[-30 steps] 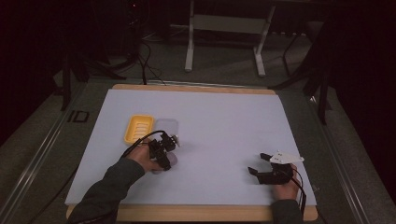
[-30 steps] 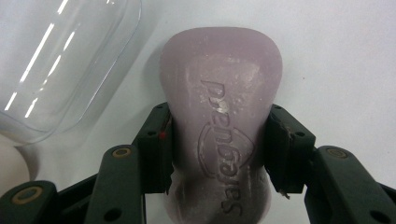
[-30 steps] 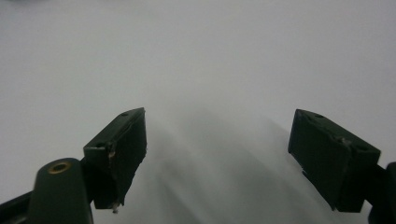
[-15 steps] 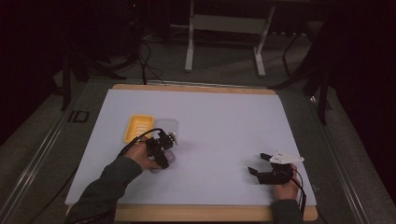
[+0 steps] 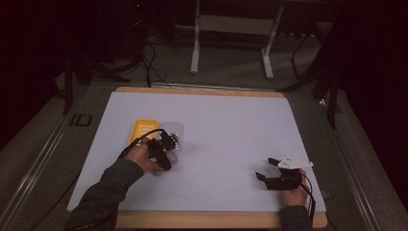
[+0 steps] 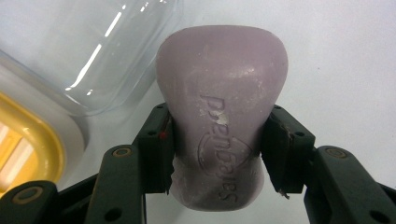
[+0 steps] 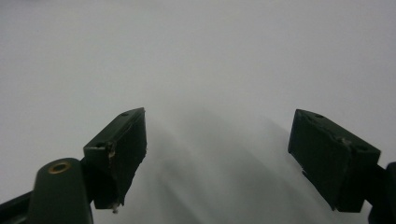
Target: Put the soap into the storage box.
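In the left gripper view, the left gripper [image 6: 217, 154] is clamped on a pale purple soap bar [image 6: 222, 121], its jaws pressing the bar's narrower lower half. A clear plastic lid [image 6: 100, 51] lies at upper left, just beside a yellow soap dish [image 6: 21, 144] at the left edge. In the high view they sit left of centre on the white surface [image 5: 231, 125]. At lower right, the right gripper [image 5: 268, 169] rests with jaws apart.

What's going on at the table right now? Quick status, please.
Left gripper shut on purple soap bar, beside clear lid and yellow dish. Right gripper open over bare sheet. Nothing in the way.
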